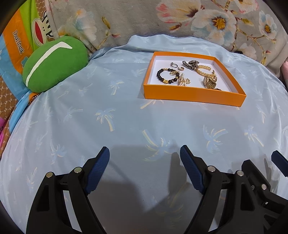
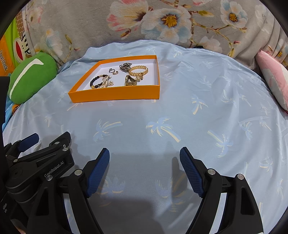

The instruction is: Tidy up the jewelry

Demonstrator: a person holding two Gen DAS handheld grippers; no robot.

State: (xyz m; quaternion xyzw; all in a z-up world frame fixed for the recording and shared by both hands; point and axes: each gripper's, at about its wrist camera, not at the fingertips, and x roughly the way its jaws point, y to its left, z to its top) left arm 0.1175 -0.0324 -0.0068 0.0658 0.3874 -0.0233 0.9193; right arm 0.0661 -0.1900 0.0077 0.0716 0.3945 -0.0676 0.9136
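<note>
An orange tray (image 1: pixel 192 93) (image 2: pixel 115 94) with a white floor lies on the light blue palm-print sheet. In it are a black bead bracelet (image 1: pixel 162 75) (image 2: pixel 95 81), a pearl piece (image 1: pixel 182 81) (image 2: pixel 106 82), a gold chain bracelet (image 1: pixel 204 69) (image 2: pixel 138 71), a dark metal link band (image 1: pixel 190 64) (image 2: pixel 125 67), a gold watch (image 1: pixel 209 81) (image 2: pixel 131 81) and small silver rings (image 1: pixel 173 65) (image 2: pixel 111 70). My left gripper (image 1: pixel 144 154) is open and empty, well short of the tray. My right gripper (image 2: pixel 144 154) is open and empty too, to the tray's near right.
A green plush cushion (image 1: pixel 54 61) (image 2: pixel 30 75) lies left of the tray. A floral blanket (image 1: pixel 144 16) (image 2: pixel 162 19) rises behind. A pink pillow (image 2: pixel 273 77) sits at the right edge. The right gripper's body (image 1: pixel 259 180) shows beside my left one.
</note>
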